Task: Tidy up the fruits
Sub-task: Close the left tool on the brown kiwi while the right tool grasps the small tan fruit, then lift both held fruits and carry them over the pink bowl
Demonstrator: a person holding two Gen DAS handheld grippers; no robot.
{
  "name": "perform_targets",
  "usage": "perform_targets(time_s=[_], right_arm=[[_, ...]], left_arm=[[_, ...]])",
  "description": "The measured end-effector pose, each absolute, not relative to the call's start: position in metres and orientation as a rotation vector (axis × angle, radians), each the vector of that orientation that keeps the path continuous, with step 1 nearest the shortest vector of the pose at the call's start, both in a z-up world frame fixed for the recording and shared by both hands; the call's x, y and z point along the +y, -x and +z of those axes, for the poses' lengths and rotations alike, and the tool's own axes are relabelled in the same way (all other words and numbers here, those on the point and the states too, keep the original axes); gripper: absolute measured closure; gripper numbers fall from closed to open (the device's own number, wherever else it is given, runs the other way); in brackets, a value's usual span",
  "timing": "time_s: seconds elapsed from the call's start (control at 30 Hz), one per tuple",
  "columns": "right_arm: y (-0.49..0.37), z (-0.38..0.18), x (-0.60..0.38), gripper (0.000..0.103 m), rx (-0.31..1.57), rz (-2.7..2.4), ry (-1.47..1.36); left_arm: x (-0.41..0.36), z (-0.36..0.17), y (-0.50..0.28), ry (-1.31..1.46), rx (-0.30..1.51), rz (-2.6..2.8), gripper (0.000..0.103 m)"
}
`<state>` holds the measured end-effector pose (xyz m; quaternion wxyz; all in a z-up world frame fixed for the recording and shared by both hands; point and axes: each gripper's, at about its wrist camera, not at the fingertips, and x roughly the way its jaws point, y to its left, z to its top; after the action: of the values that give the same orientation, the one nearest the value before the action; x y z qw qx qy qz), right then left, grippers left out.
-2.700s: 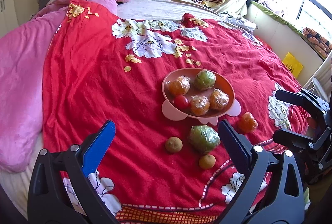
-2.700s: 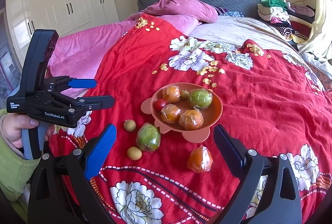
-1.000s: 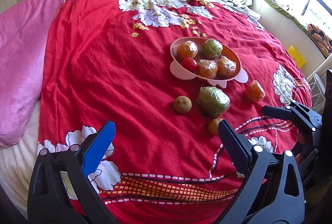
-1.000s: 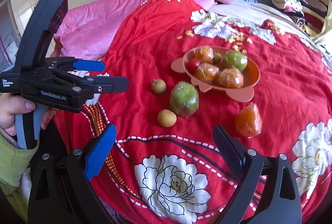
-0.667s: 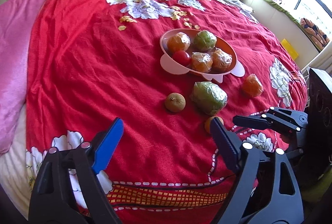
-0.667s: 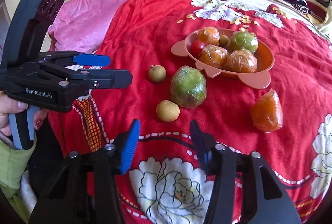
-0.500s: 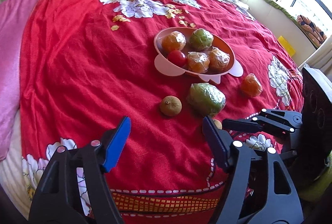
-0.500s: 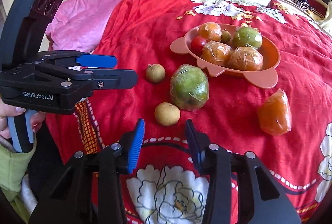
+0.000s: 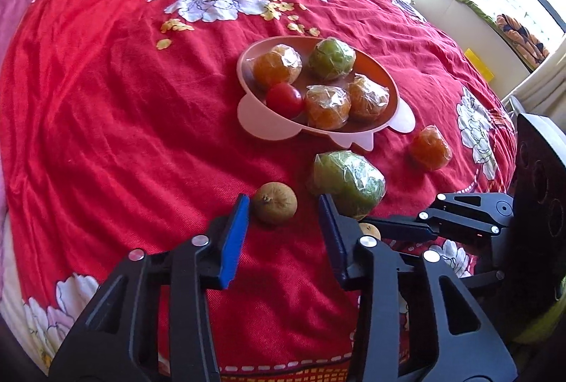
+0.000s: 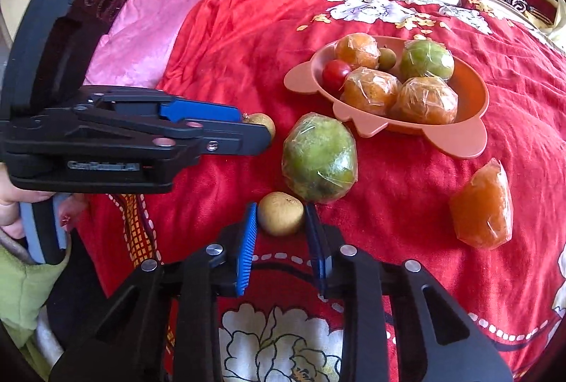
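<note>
- Right gripper [image 10: 281,221]: pads are pressing both sides of a small tan fruit [image 10: 280,212] lying on the red bedspread [image 10: 406,191], just in front of the wrapped green fruit [image 10: 319,157].
- Left gripper [image 9: 284,205]: jaws are closing round a second small brown fruit [image 9: 275,202], not yet visibly pinching it.
- Bowl [image 9: 247,63]: is sitting beyond both, already holding several fruits.
- Advice: centre each fruit between pads, squeeze gently, lift straight; the soft bedding is yielding, and round fruit is likely rolling.

The left claw's [image 10: 258,130] tip hid most of one small brown fruit [image 10: 263,123]; lettering on its body was blurred.
</note>
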<state>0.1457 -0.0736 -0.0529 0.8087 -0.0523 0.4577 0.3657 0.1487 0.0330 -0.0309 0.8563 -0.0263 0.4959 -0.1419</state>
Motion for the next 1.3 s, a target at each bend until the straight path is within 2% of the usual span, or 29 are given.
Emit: perform_targets(time_s=[0.07,0.23,0.4,1.3], right_arm=[[-0.145,-0.052,-0.076,0.077,0.981,0.784,0.107],[-0.144,-0.048,-0.084,0.077,0.983,0.778,0.086],[-0.144,-0.044,-0.089,0.077,0.981,0.779,0.074],[-0.171,0.013,-0.145,0.077,0.849,0.701,0.027]], left_arm=[[0.031,-0.034,-0.152,0.041,1.043,-0.292,0.071],[0.030,-0.044,-0.160,0.024,1.060,-0.286,0.079],[0.033,-0.047,-0.163,0.038,1.063,-0.288,0.083],[0.014,0.013,-0.167,0.042,0.954,-0.322,0.083]])
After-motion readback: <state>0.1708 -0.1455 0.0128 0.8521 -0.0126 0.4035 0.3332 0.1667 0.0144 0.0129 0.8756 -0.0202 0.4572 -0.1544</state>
